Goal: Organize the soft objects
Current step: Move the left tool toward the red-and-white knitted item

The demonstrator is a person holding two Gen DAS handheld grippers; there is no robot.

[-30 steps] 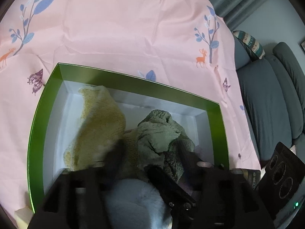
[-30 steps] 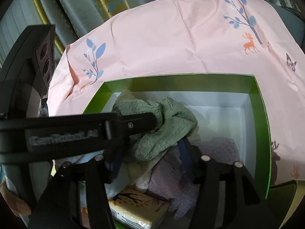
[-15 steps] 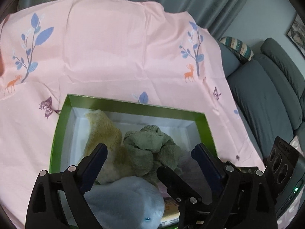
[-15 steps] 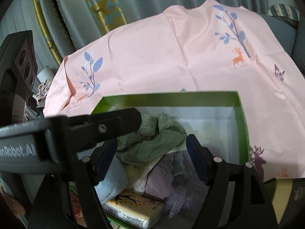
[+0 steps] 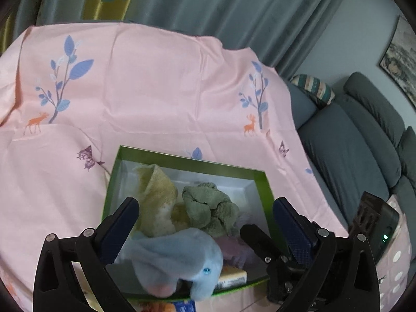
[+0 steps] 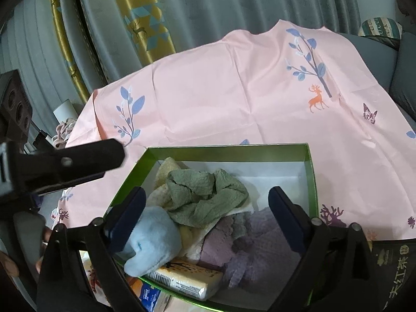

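We look down on the pink tablecloth point(image 5: 156, 98) with the green box point(image 5: 187, 162) at 6 o'clock. Inside it lie the green towel point(image 6: 205, 195), yellow towel point(image 5: 156, 195), purple cloths point(image 6: 260, 244) and blue plush point(image 5: 179, 257). We judge the packing step mostly done, with both claws hovering above it. The left gripper point(image 5: 205, 226) is released and empty; the right gripper point(image 6: 208, 218) likewise. Next we would need to find any soft item outside the box. Only the right view shows the tissue packs point(image 6: 182, 278) at 6 o'clock clearly; only the left shows the grey sofa point(image 5: 351, 156) at 3 o'clock.
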